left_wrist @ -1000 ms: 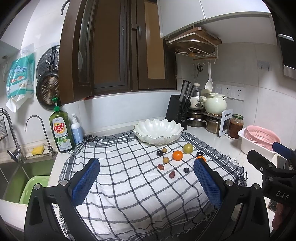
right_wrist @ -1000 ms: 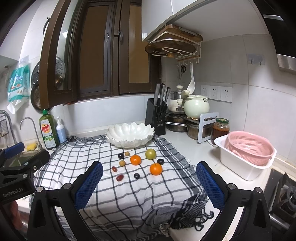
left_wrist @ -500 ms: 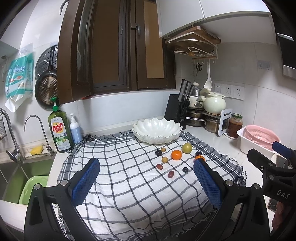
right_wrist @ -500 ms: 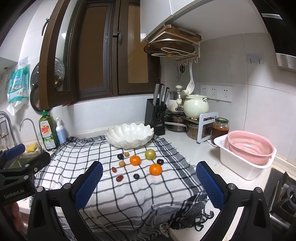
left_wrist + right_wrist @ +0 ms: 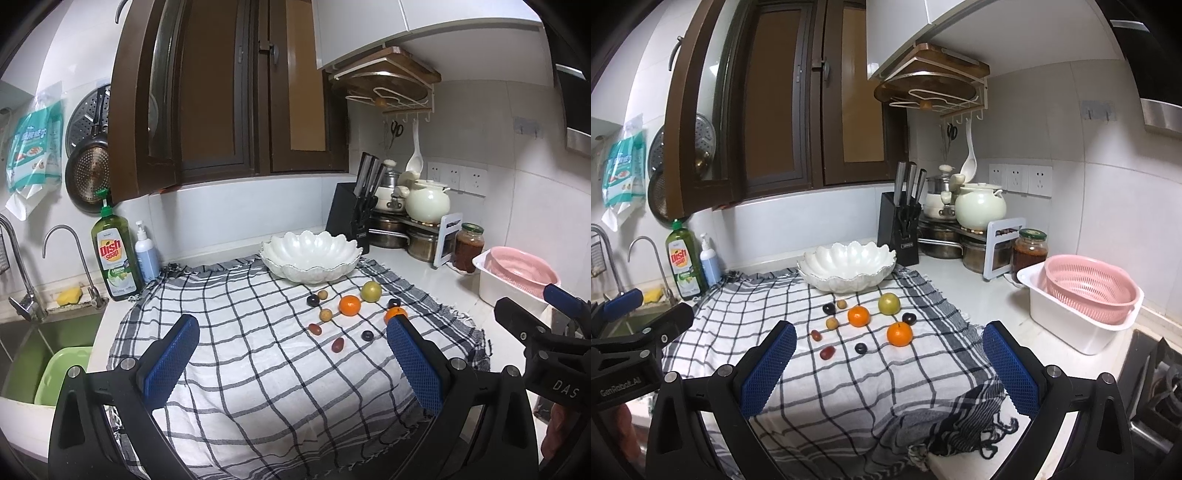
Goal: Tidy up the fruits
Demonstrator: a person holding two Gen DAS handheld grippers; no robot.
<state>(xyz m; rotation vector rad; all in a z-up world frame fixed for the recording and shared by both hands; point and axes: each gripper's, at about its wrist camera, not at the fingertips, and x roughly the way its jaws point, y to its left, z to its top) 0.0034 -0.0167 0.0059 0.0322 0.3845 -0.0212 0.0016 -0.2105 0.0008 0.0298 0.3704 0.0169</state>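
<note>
Over checked cloth [image 5: 886, 387] | both grippers' jaws wide, unladen | fruits [image 5: 858, 316] mid-cloth before bowl [image 5: 847, 265]

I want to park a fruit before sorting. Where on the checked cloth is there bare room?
The checked cloth is bare on its left half, between the dish soap bottle and the fruit cluster, and along the near edge. It is crowded just in front of the white bowl, where the fruits sit close together.

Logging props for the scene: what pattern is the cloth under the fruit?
The cloth is white with a black check; right wrist view shows it best.
</note>
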